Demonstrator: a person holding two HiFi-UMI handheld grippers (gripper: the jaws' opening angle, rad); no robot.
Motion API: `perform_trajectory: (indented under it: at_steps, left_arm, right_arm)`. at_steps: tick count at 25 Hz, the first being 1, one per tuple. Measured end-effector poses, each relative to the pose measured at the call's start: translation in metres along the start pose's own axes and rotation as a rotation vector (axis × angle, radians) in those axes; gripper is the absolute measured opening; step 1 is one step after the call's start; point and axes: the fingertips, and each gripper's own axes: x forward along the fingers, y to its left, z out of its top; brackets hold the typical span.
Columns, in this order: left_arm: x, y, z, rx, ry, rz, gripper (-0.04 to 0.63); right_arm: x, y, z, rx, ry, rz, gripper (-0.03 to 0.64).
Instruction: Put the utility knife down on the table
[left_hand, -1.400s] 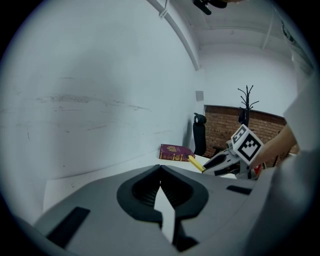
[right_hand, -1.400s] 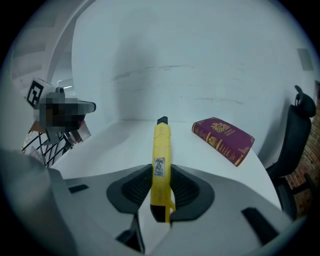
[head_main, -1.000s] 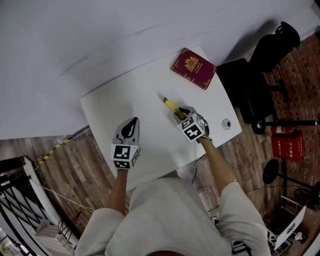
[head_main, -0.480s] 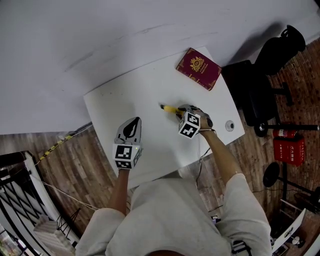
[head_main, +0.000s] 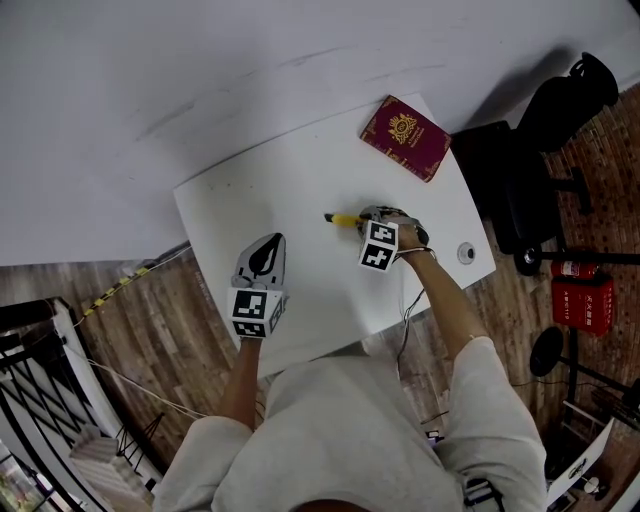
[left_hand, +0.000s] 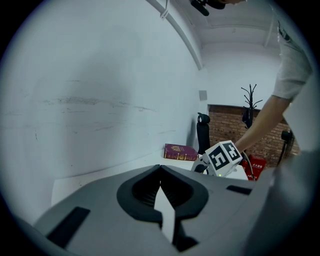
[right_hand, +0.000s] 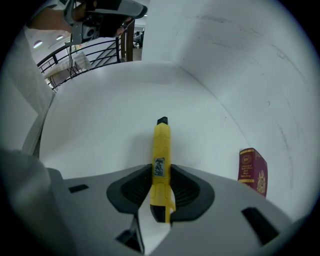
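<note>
The yellow utility knife (head_main: 345, 218) with a black tip is held by its rear half in my right gripper (head_main: 362, 222), which is shut on it near the middle of the white table (head_main: 270, 190). In the right gripper view the knife (right_hand: 161, 155) sticks out forward between the pads of that gripper (right_hand: 161, 172), low over the tabletop. I cannot tell whether it touches the table. My left gripper (head_main: 267, 243) hovers over the table's near left part, shut and holding nothing (left_hand: 160, 169).
A maroon booklet (head_main: 405, 138) lies at the table's far right corner, also seen as the booklet (right_hand: 253, 170) right of the knife. A small round cap (head_main: 466, 253) sits near the right edge. A black office chair (head_main: 530, 130) and a red extinguisher (head_main: 580, 298) stand beyond the table.
My right gripper has rolled and sunk toward the table, and the knife has swung from pointing up-left to pointing left. The left gripper has stayed put.
</note>
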Motion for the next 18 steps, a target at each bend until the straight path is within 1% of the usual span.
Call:
perform_trajectory:
  at_steps: [6, 11, 15, 18]
  left_arm:
    - [-0.0016, 0.0040, 0.0009, 0.000, -0.001, 0.006, 0.006]
    - [0.0004, 0.0040, -0.0015, 0.002, 0.007, 0.009, 0.006]
    - [-0.0002, 0.0040, -0.0021, 0.004, 0.006, 0.012, 0.006]
    - [-0.0010, 0.0038, -0.0013, 0.004, 0.007, 0.015, 0.006]
  right_arm:
    - [0.0008, 0.0005, 0.0008, -0.022, 0.000, 0.026, 0.112]
    - [0.0015, -0.0007, 0.0014, -0.030, -0.007, 0.021, 0.115]
    - [0.0003, -0.0043, 0.0012, -0.032, -0.020, -0.006, 0.155]
    - [-0.0016, -0.0055, 0.0007, -0.025, -0.026, -0.001, 0.198]
